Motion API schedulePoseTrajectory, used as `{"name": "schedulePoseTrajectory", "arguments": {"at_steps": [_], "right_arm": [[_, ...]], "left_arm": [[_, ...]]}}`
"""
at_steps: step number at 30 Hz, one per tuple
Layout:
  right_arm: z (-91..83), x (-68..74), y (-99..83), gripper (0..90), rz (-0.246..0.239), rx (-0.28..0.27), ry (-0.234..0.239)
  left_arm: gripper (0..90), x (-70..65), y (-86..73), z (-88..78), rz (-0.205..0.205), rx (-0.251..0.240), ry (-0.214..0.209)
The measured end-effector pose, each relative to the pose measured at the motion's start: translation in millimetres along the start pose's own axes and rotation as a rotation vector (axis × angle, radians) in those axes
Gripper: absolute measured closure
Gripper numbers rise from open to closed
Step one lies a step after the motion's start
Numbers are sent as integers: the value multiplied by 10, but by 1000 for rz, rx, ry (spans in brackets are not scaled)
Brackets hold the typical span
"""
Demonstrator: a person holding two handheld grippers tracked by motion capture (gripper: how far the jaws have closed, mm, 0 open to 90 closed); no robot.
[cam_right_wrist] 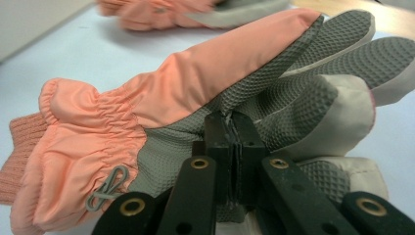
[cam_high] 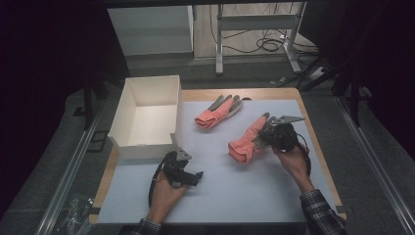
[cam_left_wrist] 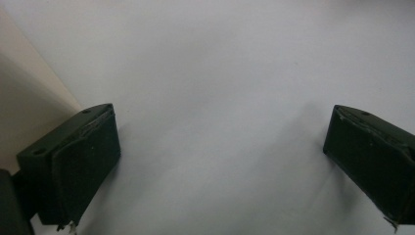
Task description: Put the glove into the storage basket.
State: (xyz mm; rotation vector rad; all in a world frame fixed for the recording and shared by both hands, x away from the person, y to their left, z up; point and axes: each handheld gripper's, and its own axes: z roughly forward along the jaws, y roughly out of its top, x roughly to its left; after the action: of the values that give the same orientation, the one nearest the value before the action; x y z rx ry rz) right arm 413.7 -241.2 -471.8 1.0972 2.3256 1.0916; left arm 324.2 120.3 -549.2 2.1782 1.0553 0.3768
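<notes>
Two salmon-pink gloves with grey textured palms lie on the pale table cover. The near glove (cam_high: 247,139) (cam_right_wrist: 161,103) lies at the centre right, cuff toward me. My right gripper (cam_high: 268,135) (cam_right_wrist: 232,127) is shut on its grey palm fabric, the jaws pressed together. The far glove (cam_high: 215,112) (cam_right_wrist: 166,12) lies behind it, closer to the box. Low over bare cover at the front left, my left gripper (cam_high: 188,177) (cam_left_wrist: 220,161) stands open, its jaws wide apart with nothing between them.
A white open box (cam_high: 147,117) stands at the table's left, just beyond the left gripper. The table (cam_high: 244,196) has wooden edges showing at the right and far side. Cables and a metal frame (cam_high: 254,29) lie on the floor beyond.
</notes>
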Motion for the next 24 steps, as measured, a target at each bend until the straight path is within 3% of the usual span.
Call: {"name": "schedulePoseTrajectory", "arguments": {"at_steps": [2,3,4,5,10,11,12,13,14,16,24], "right_arm": [[-83,54,35,870,-55,-3,76],[-83,54,35,870,-55,-3,76],[-123,93,52,870,-83,3,132],[-123,93,52,870,-83,3,132],[-152,192,63,869,-169,18,261],[-133,244,64,869,-221,39,300],[-133,244,64,869,-221,39,300],[-99,300,62,868,-268,59,335],[-99,300,62,868,-268,59,335],[-23,382,61,868,-321,95,408],[231,570,69,867,-475,183,552]], "left_arm": [[5,0,0,0,0,0,0],[5,0,0,0,0,0,0],[5,0,0,-1,0,1,0],[5,0,0,-1,0,1,0],[5,1,0,0,1,-2,0],[5,1,0,1,0,-2,1],[5,1,0,1,0,-2,1],[5,0,0,1,-1,-3,0],[5,1,0,0,1,-1,0],[5,3,1,-1,4,0,1],[5,3,0,-1,3,0,0]]}}
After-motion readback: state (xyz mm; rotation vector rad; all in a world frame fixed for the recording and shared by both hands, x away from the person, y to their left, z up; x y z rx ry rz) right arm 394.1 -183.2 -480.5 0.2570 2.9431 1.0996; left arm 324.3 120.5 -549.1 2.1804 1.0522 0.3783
